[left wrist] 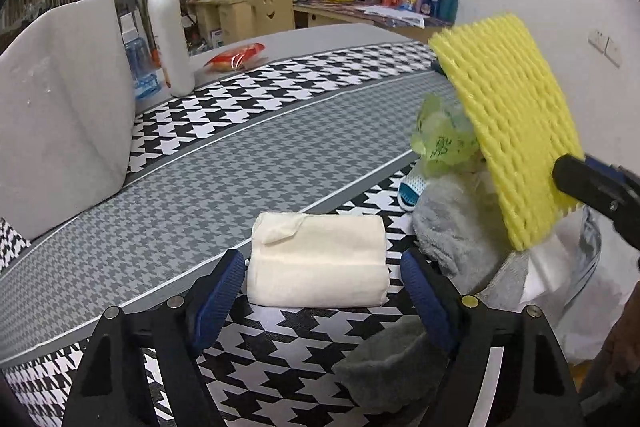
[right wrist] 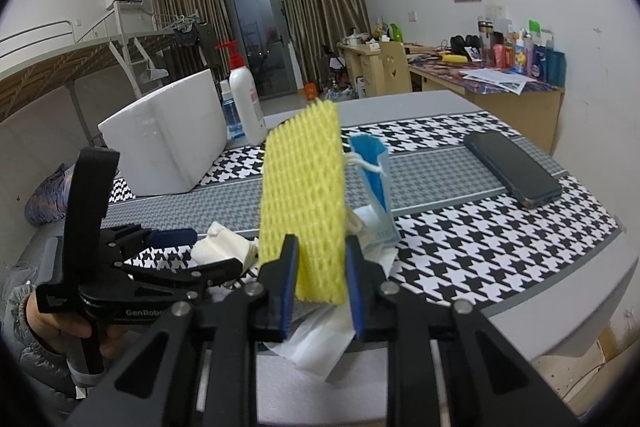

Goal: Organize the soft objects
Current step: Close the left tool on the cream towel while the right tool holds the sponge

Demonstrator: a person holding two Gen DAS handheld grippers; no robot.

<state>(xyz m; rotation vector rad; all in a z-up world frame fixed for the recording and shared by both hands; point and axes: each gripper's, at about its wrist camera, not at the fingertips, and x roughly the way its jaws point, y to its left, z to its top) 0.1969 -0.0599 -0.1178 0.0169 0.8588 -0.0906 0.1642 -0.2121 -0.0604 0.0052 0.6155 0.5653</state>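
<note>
My right gripper (right wrist: 321, 269) is shut on a yellow foam net sleeve (right wrist: 304, 199) and holds it upright above the table; the sleeve also shows in the left wrist view (left wrist: 508, 123), gripped at its lower right edge. My left gripper (left wrist: 322, 279) is open, its blue pads on either side of a cream folded cloth (left wrist: 318, 261) lying on the houndstooth tablecloth; it also shows in the right wrist view (right wrist: 192, 247). A pile of soft things lies at the right: a grey fleece cloth (left wrist: 452, 227), a green mesh bag (left wrist: 440, 139), white paper.
A white foam box (left wrist: 64, 107) stands at the left with a white pump bottle (left wrist: 168, 23) and a red snack packet (left wrist: 236, 58) behind it. A black phone (right wrist: 512, 167) lies at the table's right. A blue face mask (right wrist: 374, 171) is behind the sleeve.
</note>
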